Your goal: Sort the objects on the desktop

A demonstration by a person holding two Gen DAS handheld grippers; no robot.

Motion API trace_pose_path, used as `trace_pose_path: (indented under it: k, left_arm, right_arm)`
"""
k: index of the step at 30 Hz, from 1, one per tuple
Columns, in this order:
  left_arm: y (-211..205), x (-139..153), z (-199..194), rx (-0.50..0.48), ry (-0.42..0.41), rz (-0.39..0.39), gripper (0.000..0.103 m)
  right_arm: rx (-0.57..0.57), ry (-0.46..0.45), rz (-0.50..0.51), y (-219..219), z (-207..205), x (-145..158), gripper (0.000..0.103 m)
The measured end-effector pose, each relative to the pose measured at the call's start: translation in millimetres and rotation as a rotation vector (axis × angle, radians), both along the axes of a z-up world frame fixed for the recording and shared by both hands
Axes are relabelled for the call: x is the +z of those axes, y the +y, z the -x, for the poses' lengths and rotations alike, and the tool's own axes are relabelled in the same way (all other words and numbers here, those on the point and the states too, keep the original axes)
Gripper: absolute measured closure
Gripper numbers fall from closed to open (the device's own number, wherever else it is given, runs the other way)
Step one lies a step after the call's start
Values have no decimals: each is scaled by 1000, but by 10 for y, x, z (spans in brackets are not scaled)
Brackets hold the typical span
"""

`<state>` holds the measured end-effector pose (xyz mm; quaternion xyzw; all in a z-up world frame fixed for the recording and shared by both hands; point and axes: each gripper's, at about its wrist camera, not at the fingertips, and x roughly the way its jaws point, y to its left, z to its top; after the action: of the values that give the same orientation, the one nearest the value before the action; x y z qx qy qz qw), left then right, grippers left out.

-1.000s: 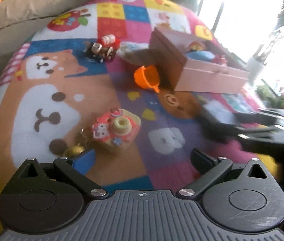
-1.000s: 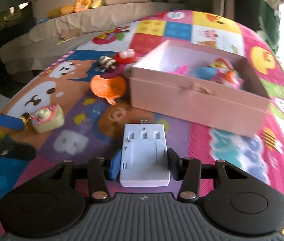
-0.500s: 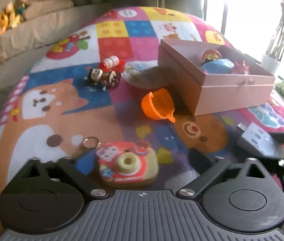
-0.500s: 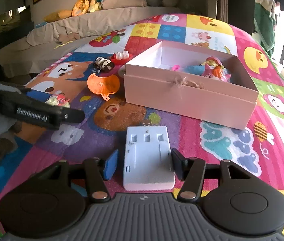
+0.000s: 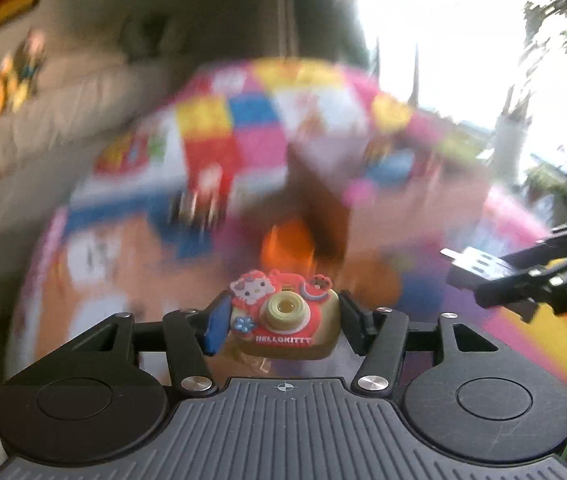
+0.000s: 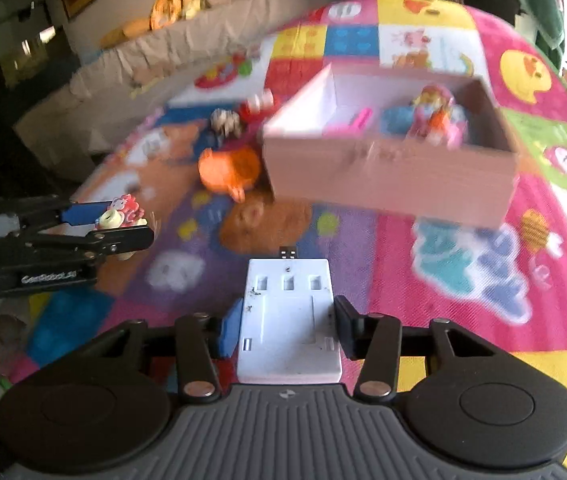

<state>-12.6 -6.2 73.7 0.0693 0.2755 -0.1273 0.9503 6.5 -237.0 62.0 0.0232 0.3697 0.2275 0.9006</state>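
My left gripper [image 5: 281,322] has its jaws closing on a red and yellow toy camera [image 5: 287,316], pads pressed on both sides, and holds it off the mat. The right wrist view shows that gripper [image 6: 129,222] at the left with the toy camera [image 6: 121,214] in it. My right gripper [image 6: 289,320] has its jaws closing on a flat white plastic block [image 6: 289,312] with a small plug at its tip. From the left wrist the right gripper [image 5: 483,276] reaches in at the right edge. An open pink box [image 6: 383,176] lies ahead.
The pink box holds several toys [image 6: 433,116]. An orange cup [image 6: 229,168] lies tipped over beside its left corner, with small figures [image 6: 225,122] and a red toy [image 6: 257,106] behind. A colourful play mat [image 6: 463,272] covers the surface. A sofa [image 6: 203,52] lies beyond.
My left gripper shut on the toy camera and lifted it off the mat. The right gripper rose with the white block and came nearer the pink box.
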Motion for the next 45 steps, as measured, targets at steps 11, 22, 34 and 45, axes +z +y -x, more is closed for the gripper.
trace_pose_path:
  k: [11, 22, 34, 45]
  left_arm:
    - [-604, 902, -835, -154, -269, 22, 42]
    - [-1107, 203, -1832, -153, -54, 35, 31]
    - [-78, -236, -794, -15, -3, 53, 7]
    - [701, -615, -507, 205, 55, 37, 3]
  right_arm:
    - [-177, -432, -9, -476, 73, 1183, 56]
    - [-246, -284, 13, -632, -451, 740, 56]
    - [-249, -122, 17, -277, -1320, 446, 56]
    - [-274, -5, 134, 209, -1668, -7, 50]
